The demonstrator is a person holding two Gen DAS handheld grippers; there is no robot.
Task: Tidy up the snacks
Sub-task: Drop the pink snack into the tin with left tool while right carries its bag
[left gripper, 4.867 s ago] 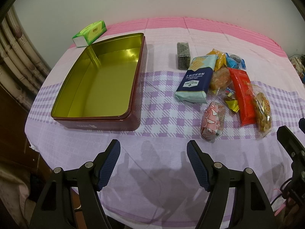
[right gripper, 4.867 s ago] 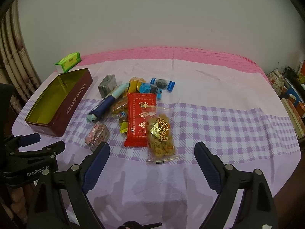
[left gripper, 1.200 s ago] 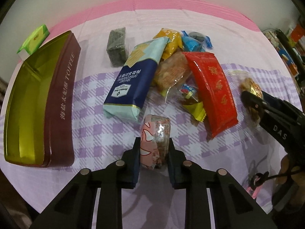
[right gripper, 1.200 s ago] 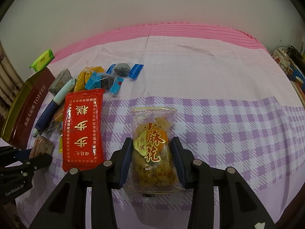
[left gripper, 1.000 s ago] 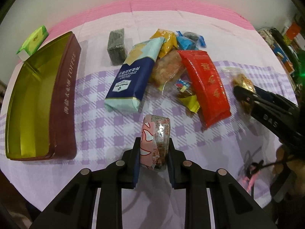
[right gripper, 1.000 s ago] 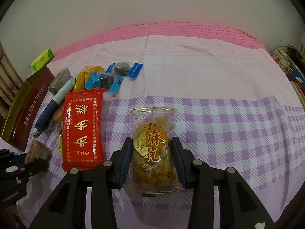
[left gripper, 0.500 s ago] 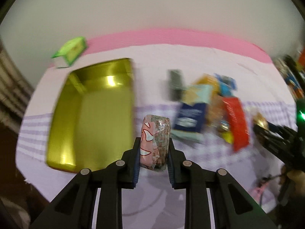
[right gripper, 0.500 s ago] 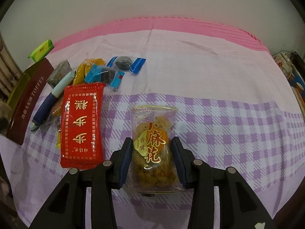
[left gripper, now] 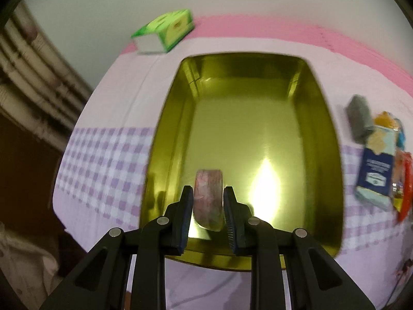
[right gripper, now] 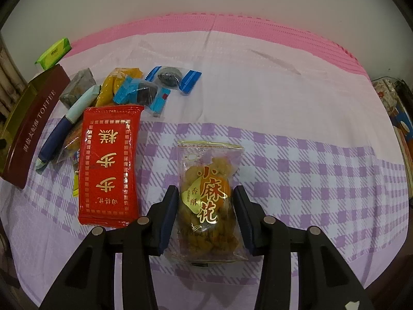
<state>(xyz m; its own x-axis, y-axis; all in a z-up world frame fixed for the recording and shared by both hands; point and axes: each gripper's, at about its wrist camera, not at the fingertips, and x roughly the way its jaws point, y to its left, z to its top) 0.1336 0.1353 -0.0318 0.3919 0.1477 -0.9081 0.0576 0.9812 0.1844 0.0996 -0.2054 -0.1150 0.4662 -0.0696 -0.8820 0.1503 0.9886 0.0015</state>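
My left gripper [left gripper: 208,193] is shut on a pink wrapped snack [left gripper: 208,196] and holds it over the near end of the open gold-lined toffee tin [left gripper: 258,118]. My right gripper [right gripper: 206,193] is shut on a clear bag of fried dough twists [right gripper: 210,193], which still lies on the cloth. Beside it lie a red packet [right gripper: 108,165], a blue and mint packet [right gripper: 69,126], a grey packet [right gripper: 77,90], a yellow snack [right gripper: 116,85] and blue-wrapped dark sweets [right gripper: 170,77]. The tin's maroon side [right gripper: 33,126] shows at the left of the right wrist view.
A green tissue pack [left gripper: 165,29] lies behind the tin near the wall; it also shows in the right wrist view [right gripper: 53,53]. The table has a pink and purple checked cloth [right gripper: 309,180]. Pipes [left gripper: 31,82] stand at the left. Clutter [right gripper: 397,118] sits off the right edge.
My left gripper has carried the pink snack left from the pile to above the tin. My right gripper stays shut on the dough twist bag, barely moved.
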